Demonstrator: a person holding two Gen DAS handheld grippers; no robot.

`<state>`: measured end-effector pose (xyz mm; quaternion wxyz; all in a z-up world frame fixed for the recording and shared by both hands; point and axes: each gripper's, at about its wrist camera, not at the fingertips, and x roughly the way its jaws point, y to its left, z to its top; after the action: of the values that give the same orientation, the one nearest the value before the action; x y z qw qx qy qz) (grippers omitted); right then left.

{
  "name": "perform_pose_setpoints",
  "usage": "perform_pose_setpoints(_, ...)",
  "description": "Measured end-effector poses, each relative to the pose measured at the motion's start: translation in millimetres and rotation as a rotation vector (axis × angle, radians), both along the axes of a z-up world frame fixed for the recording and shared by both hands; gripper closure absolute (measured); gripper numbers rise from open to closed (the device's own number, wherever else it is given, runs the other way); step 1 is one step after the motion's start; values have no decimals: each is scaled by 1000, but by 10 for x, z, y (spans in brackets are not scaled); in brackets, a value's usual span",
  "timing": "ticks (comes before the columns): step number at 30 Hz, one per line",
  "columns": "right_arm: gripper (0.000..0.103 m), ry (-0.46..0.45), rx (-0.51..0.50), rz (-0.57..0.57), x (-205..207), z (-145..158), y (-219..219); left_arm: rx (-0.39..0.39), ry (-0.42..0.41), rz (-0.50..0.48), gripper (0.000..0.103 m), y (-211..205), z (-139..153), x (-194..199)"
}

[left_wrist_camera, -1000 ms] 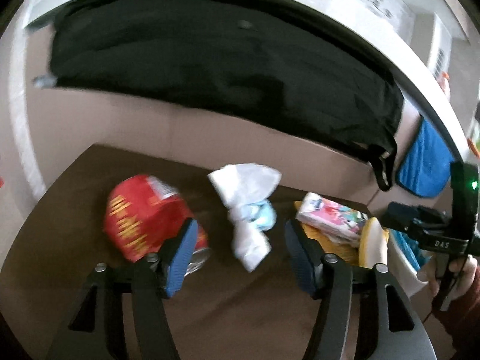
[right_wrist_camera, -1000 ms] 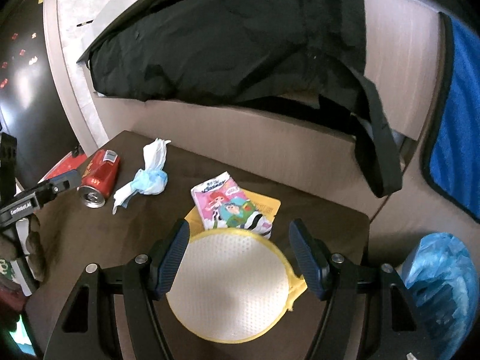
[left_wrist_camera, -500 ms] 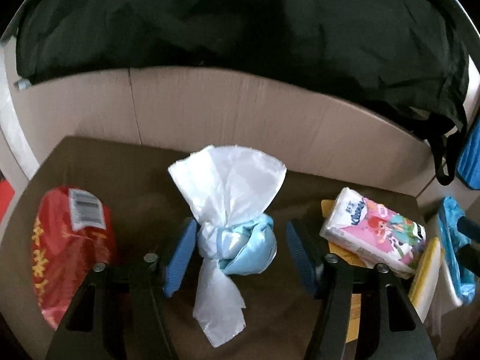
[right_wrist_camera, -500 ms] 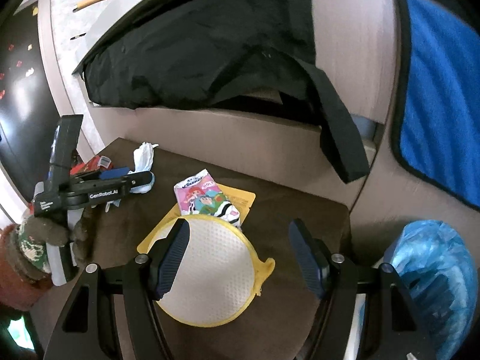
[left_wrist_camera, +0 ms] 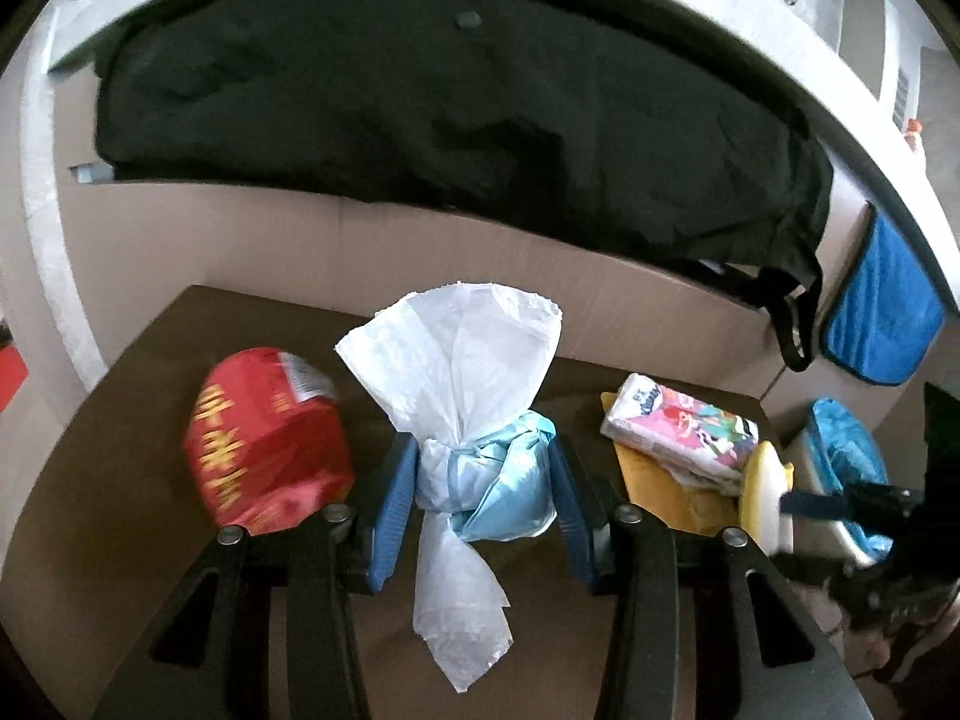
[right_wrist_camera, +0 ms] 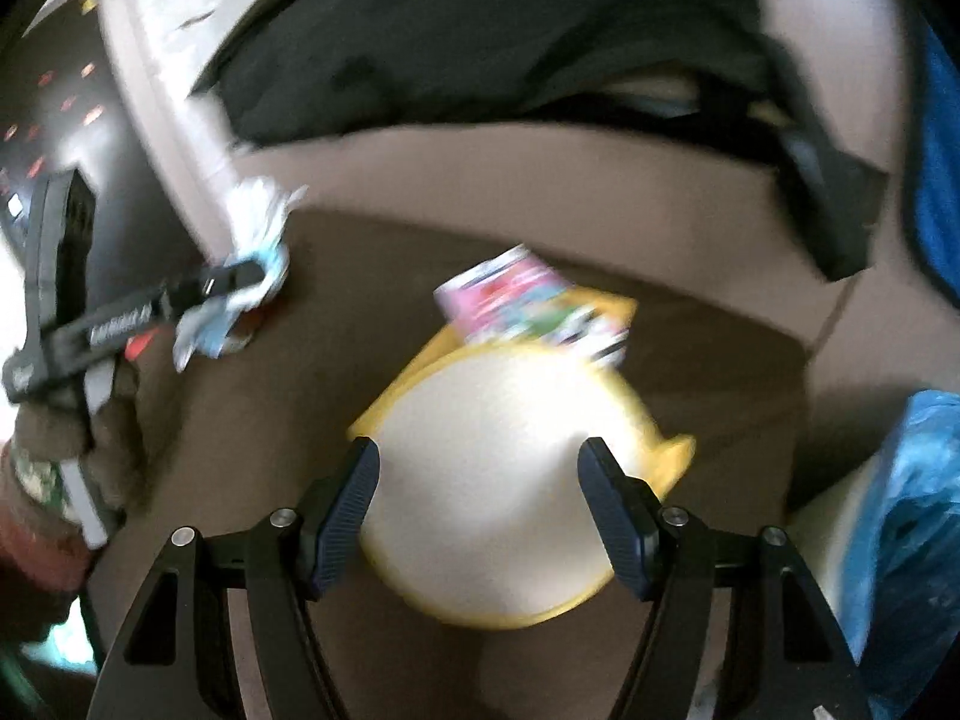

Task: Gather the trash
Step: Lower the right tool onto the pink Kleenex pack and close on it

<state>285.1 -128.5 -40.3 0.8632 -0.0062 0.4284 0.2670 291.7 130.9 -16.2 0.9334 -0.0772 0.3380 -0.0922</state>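
Observation:
A knotted white plastic bag (left_wrist_camera: 480, 480) with a pale blue bundle inside lies on the brown table (left_wrist_camera: 120, 480). My left gripper (left_wrist_camera: 483, 450) straddles it. Its jaws are closing, and both blue pads touch the bundle's sides. The right wrist view shows the same gripper (right_wrist_camera: 228, 285) holding the bag (right_wrist_camera: 258, 228) at the table's far left. A red crushed can (left_wrist_camera: 264, 444) lies just left of the bag. My right gripper (right_wrist_camera: 480, 450) stands open over a white round disc with a yellow rim (right_wrist_camera: 492, 480), not touching it.
A cartoon-printed tissue pack (left_wrist_camera: 678, 432) rests on a yellow sheet (left_wrist_camera: 660, 492) right of the bag. A bin lined with a blue bag (right_wrist_camera: 912, 510) stands off the table's right edge. Black fabric (left_wrist_camera: 450, 120) and a blue towel (left_wrist_camera: 882, 318) hang behind.
My left gripper came forward around the bag and narrowed until its pads met the bundle. My right gripper sank closer to the disc, and its view is now blurred.

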Motion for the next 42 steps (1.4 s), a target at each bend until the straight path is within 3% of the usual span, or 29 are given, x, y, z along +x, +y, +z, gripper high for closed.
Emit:
perform_pose_setpoints(5,37,42,10,175,-301,-30,356,-44,10,40,58,247,-76,-144)
perform_pose_setpoints(8,37,8,-2,234,-428,79,474,-76,14,58,58,361,-107,-209)
perform_pose_setpoints(11,37,-81,-56,196,-376,272,468,-101,1,74,58,432,-120,-251)
perform_pose_setpoints(16,32,-188,-195,77,144,416,455,-153,-15,78,58,535,-120,-267)
perform_pose_setpoints(18,32,-167,-245,79,458,328,512,-166,-22,77,58,583,-111,-286)
perform_pose_setpoints(22,32,-32,-267,102,934,72,523,-190,-29,82,58,658,-111,-308)
perform_pose_setpoints(25,32,42,-282,102,1075,-74,556,-204,-26,85,58,693,-119,-306)
perform_pose_setpoints(28,33,48,-321,82,1051,-113,583,-205,-28,85,58,689,-117,-313)
perform_pose_setpoints(31,47,39,-291,70,1026,-71,553,-188,-38,87,58,656,-103,-324)
perform_pose_setpoints(34,64,30,-192,41,936,118,433,-167,-50,87,58,608,-75,-338)
perform_pose_setpoints(36,69,7,-137,20,862,266,351,-148,-55,85,58,562,-49,-342)
perform_pose_setpoints(42,68,-61,-104,5,619,538,207,-140,-71,82,58,454,34,-406)
